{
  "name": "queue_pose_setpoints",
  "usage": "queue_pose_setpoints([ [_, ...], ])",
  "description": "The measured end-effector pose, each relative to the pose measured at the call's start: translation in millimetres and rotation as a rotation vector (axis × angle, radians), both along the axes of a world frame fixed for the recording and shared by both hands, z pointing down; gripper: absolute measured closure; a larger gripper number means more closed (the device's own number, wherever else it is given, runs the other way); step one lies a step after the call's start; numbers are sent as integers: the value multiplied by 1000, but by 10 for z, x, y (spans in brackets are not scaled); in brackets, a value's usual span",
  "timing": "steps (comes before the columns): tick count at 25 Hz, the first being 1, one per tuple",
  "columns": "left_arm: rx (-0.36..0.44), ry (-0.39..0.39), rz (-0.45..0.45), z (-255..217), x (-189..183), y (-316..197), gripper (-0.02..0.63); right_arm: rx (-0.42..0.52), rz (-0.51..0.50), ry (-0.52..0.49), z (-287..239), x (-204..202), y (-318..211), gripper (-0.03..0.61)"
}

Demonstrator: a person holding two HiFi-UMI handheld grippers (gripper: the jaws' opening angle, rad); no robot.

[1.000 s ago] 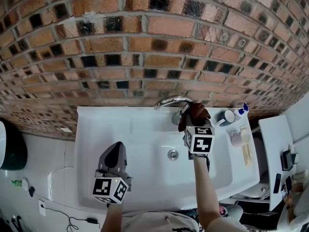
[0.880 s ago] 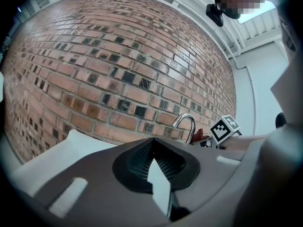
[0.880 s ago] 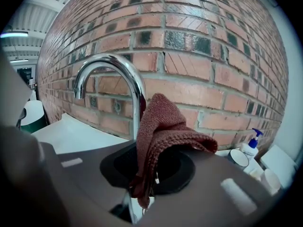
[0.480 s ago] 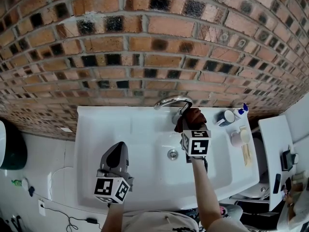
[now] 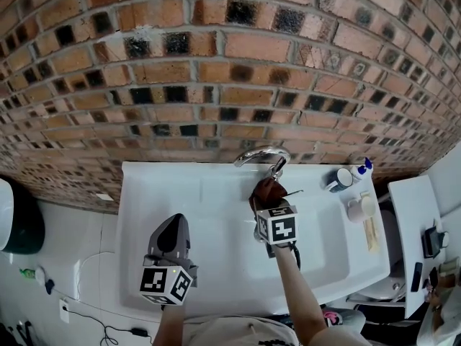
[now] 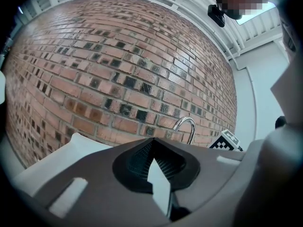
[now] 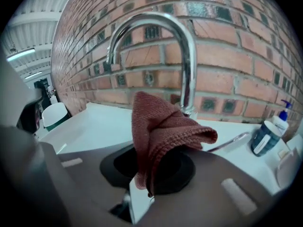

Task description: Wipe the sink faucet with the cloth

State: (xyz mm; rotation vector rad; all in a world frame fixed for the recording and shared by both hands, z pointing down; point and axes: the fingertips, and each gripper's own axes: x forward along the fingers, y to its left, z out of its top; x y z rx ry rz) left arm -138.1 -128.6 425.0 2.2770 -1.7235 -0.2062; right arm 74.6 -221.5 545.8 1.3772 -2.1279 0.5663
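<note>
Cloth (image 7: 161,131) first: it is a soft, reddish-brown knit rag, light and limp. It folds over itself and stands up in a loose peak, so it should drape around a pipe and not slide off. My right gripper (image 7: 151,174) has its jaws clamped on the lower bunched folds, and most of the fabric is free above them. That seems the right place to hold it, since a grip higher up would leave too little slack to wrap the metal.

From the head view, the cloth (image 5: 267,192) sits over the white sink (image 5: 144,193), just at six o'clock of the faucet (image 5: 261,152). The faucet rises at twelve o'clock on the basin's back edge, against the brick wall. In the right gripper view the faucet (image 7: 184,41) is a polished, curved spout, hard and probably slick. The rag overlaps its upright stem, but I cannot tell whether the two touch. A thin lever (image 7: 232,141) sticks out at about four o'clock of the stem.

My right forearm reaches straight ahead over the basin, with the right gripper (image 5: 268,200) aimed at the faucet's base. My left gripper (image 5: 171,233) hangs low at about seven o'clock of the basin, well apart from the work. Its jaws are together with nothing in them.
</note>
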Motion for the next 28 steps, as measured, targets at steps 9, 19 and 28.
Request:
queue_pose_setpoints([
  [9,17,-10,8,-93,0,6,607,25,-95,-162,-93,-429,559,526],
  [19,126,-34,39,-712,195,199,608,347,-105,-309,-1508,-393,891,525],
  [28,202,-127,71,-1006,423,414,608,562,-155,-371,-2192,-419,1372,523],
])
